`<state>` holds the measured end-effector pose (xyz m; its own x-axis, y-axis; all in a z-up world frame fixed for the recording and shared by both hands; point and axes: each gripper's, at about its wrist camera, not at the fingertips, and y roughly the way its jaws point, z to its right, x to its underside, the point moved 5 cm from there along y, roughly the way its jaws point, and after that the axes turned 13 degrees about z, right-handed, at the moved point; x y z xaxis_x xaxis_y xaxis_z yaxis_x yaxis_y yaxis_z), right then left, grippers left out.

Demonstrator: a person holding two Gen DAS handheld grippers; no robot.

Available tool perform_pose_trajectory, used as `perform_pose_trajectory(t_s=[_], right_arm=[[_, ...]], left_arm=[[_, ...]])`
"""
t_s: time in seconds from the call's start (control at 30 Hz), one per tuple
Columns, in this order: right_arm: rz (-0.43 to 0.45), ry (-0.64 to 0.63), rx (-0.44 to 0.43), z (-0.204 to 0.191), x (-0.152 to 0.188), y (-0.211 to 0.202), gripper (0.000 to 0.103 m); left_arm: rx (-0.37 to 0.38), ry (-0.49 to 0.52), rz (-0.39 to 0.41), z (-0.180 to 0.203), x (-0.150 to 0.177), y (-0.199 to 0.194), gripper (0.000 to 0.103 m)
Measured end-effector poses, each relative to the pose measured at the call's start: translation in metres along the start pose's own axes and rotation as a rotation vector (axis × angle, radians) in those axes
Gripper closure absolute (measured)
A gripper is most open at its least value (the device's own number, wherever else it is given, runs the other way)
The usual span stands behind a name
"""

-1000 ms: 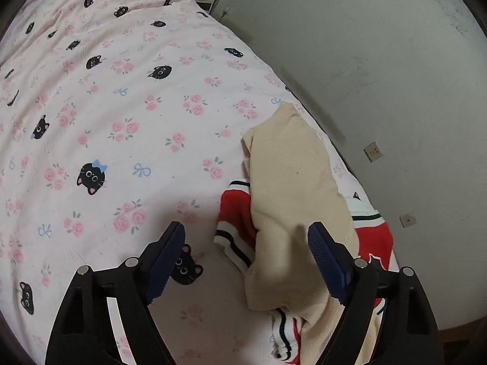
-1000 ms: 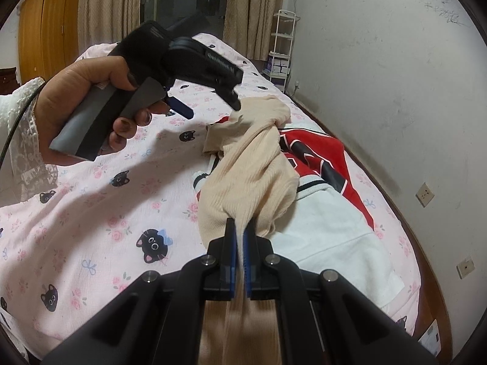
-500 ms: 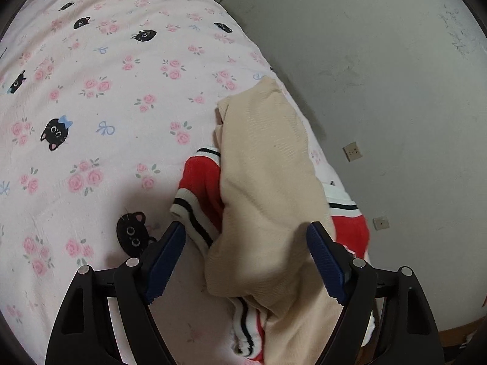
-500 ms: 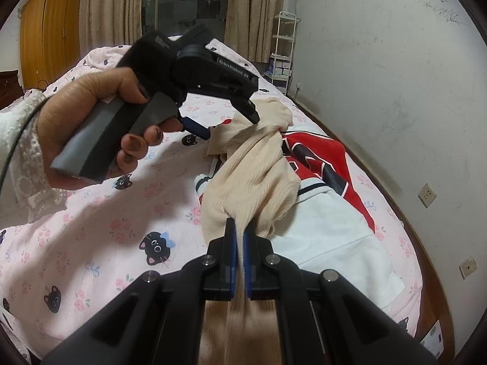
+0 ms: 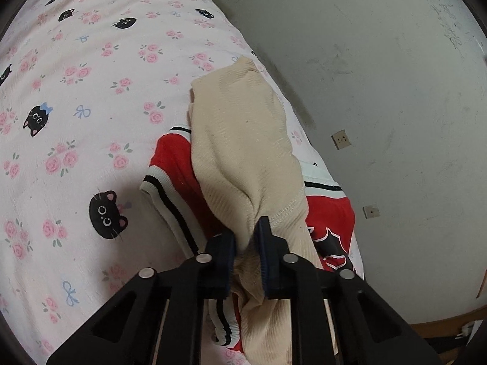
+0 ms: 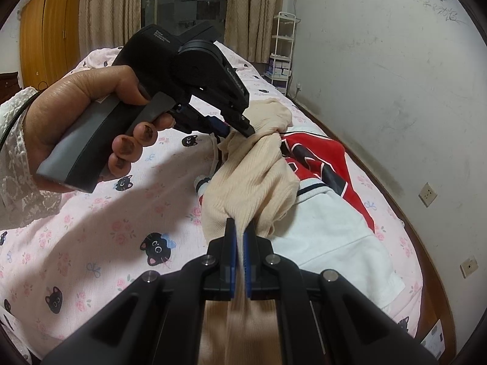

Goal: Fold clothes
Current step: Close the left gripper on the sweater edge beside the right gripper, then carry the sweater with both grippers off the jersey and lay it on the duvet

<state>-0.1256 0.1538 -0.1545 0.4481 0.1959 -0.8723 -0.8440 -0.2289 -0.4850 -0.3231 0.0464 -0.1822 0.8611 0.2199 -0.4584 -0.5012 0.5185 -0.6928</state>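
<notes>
Cream ribbed knit garment point(image 5: 243, 152) bunched between both grips

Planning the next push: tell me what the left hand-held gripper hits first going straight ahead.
The beige ribbed knit garment, bunched between its closing jaws; the red, white and black jacket probably lies just beneath.

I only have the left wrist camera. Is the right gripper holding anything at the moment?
Observer: Yes. The right gripper is shut on the near end of the beige knit garment.
Operator: Where on that garment is my left gripper?
Observer: The left gripper is closing its jaws on the far, bunched end, with cloth between them, so the garment spans from one gripper to the other.
Operator: What's under it?
Observer: A red and white jacket. Its big white panel lies spread on the bed, on the wall side of the right gripper.
</notes>
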Motion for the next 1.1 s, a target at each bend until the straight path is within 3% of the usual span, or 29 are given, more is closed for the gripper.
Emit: perform_pose_trajectory(t_s=[0.17,0.4,0.63,0.83,1.1], right_arm=[[0.002,0.021,-0.016,0.004,-0.001,-0.001,0.099],[0.045,0.044,-0.073,0.004,-0.011,-0.019,0.099],[0.028,0.071,-0.169,-0.007,-0.016,-0.037,0.099],[0.046,0.039,-0.318,-0.051,-0.036,-0.059,0.099],[0.025,-0.070,-0.537,-0.159,-0.046,-0.083,0.099]], left_arm=[[0.020,-0.014,0.040,0.000,-0.003,-0.020,0.096],[0.064,-0.029,0.142,0.001,-0.007,-0.082,0.096],[0.024,-0.081,0.246,-0.041,-0.003,-0.153,0.096],[-0.036,-0.140,0.352,-0.087,0.024,-0.224,0.096],[-0.195,-0.248,0.453,-0.177,0.097,-0.334,0.096]])
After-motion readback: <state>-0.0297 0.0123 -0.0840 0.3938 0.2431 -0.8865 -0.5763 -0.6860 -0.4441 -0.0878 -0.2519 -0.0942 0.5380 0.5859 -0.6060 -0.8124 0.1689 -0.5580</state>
